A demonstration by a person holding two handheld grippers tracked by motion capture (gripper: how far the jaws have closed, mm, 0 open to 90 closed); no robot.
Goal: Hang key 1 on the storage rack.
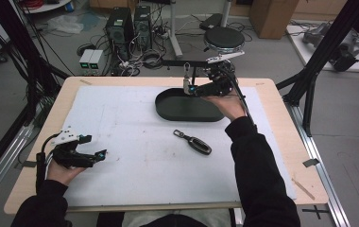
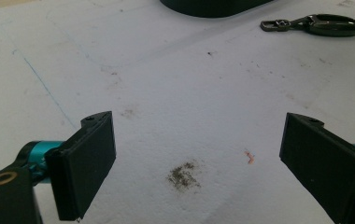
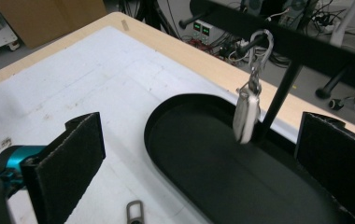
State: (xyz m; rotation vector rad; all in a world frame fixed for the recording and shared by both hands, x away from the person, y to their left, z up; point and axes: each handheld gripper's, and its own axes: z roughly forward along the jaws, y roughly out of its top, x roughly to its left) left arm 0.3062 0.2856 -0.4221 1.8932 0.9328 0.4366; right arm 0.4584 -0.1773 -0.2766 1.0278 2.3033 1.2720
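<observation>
Over the far tray (image 3: 175,140), right gripper (image 3: 199,154) gaping wide near a hanging silver key fob (image 3: 246,114), apparently hooked on the bar (image 3: 301,46); left gripper (image 2: 199,158) wide too.

- High view: looking forward and down from above the person's side, taking in the whole bench (image 1: 281,156) from afar.
- Left gripper view: riding low and close over the white mat (image 2: 175,93), facing the black tray (image 2: 213,6) and the key fob (image 2: 327,24).
- Right gripper view: looking down from close above the tray's rim, facing the hanging silver fob (image 3: 247,112).
- All three are sharing the tray.
</observation>
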